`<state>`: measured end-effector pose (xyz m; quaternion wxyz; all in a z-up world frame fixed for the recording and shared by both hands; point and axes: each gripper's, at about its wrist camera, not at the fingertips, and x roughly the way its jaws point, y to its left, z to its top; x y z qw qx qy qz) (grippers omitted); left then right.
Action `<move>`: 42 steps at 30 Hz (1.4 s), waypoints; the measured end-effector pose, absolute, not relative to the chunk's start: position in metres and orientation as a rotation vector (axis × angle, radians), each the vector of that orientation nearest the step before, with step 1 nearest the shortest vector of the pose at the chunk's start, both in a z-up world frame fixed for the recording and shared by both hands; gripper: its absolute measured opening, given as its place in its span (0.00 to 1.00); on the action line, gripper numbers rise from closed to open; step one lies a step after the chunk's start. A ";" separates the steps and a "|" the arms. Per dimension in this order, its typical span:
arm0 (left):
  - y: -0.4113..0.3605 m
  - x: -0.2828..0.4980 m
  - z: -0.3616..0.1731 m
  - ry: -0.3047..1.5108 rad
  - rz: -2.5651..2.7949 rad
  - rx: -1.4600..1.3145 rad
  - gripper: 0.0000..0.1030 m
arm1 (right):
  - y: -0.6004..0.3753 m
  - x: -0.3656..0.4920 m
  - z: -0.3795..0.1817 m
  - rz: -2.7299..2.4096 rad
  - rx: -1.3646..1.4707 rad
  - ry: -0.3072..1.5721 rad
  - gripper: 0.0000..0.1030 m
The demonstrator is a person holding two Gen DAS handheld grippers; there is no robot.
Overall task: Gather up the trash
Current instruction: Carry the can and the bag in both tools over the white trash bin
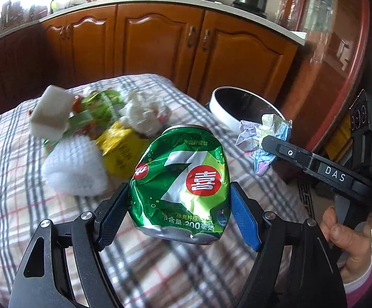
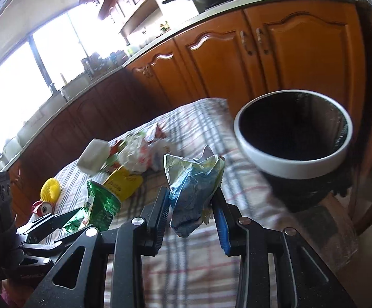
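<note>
Currently lifted: crushed green soda can (image 1: 183,184) pinched in left tool (image 1: 179,214); crumpled blue-green paper wrapper (image 2: 193,187) pinched in right tool (image 2: 191,215). White-rimmed black bin (image 2: 293,148) looks empty. Wrappers, foam remain on checked worktop (image 1: 19,200).

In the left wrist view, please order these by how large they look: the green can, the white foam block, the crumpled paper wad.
1. green can, held in the left gripper nearest the camera, which inflates it.
2. white foam block.
3. crumpled paper wad, partly hidden by the right gripper; close to the block, so this order is unsure.
</note>
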<state>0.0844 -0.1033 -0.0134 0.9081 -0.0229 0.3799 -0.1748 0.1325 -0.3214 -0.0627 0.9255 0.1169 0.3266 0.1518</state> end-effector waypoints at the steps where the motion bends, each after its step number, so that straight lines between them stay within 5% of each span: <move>1: -0.110 0.088 -0.012 0.780 -0.371 -0.039 0.75 | -0.328 0.133 -0.061 0.299 0.244 0.665 0.33; 42: -0.288 0.242 -0.010 0.858 -0.531 0.119 0.75 | -0.449 0.233 -0.053 0.106 0.197 0.736 0.34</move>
